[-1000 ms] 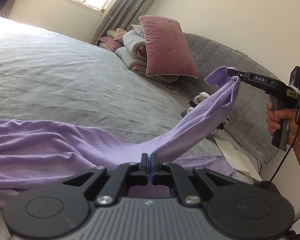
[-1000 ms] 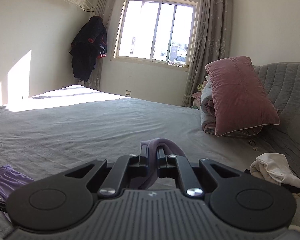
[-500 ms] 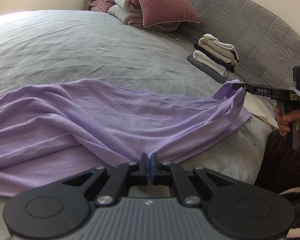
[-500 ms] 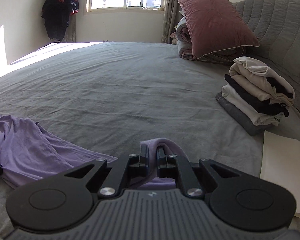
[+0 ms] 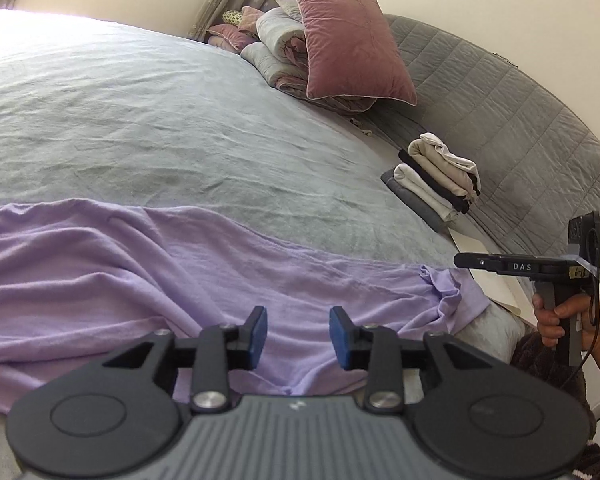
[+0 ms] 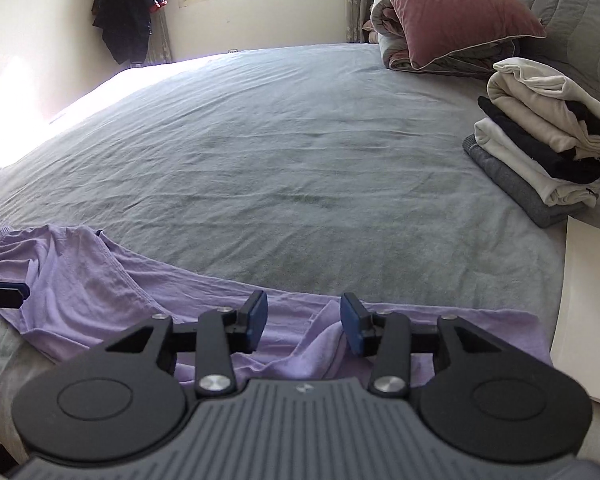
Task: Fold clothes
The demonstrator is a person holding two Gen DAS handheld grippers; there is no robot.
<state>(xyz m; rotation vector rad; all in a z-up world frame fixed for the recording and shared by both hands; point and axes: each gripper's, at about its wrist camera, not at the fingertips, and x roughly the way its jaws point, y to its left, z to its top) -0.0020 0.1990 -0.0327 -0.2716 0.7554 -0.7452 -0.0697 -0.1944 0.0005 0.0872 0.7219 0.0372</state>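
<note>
Across the lower half of the left wrist view, a lilac garment (image 5: 148, 280) lies spread and wrinkled on the grey bed (image 5: 180, 120), one bunched corner at the lower right near the bed's edge. The left gripper (image 5: 298, 336) hangs over the cloth with its blue-padded jaws spread wide — nothing between them. At the right edge of that frame a hand (image 5: 560, 316) holds the right gripper (image 6: 303, 322), whose tip sits just past the bunched corner; in its own view its jaws are parted too, grasping nothing, the lilac fabric lying below them. A stack of folded clothes (image 6: 540, 140) rests at the upper right beside a quilted headboard (image 5: 500, 120) — a mauve pillow (image 5: 348, 40) leans behind it. A pale sheet of card (image 6: 584, 300) lies at the right edge.
</note>
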